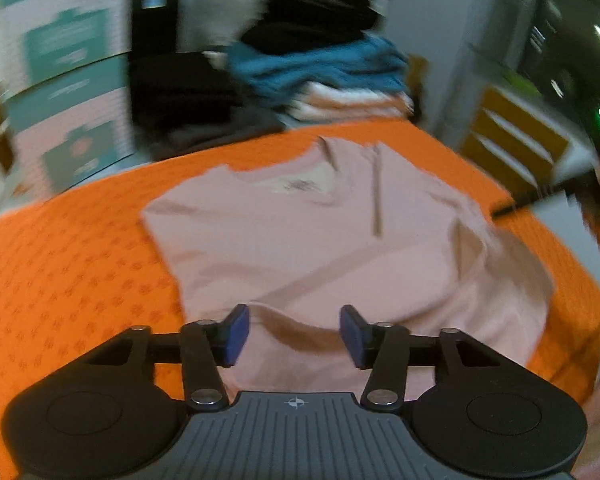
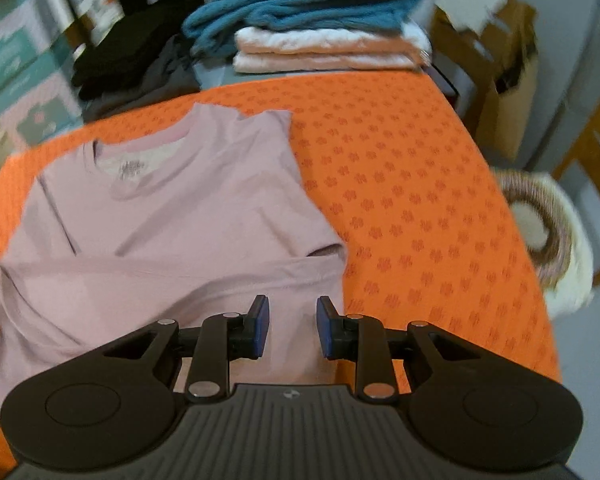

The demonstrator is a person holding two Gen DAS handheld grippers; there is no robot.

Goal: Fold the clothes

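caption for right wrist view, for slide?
Open right gripper above the pink shirt's hem on the orange cloth.

1. One pink shirt on one orange cloth.
2. Two grippers: left and right, each with two blue pads, four pads in all.
3. One teal garment on top of the folded stack.
4. Two pale folded pieces under it.
5. One wicker basket.
6. One cardboard box.
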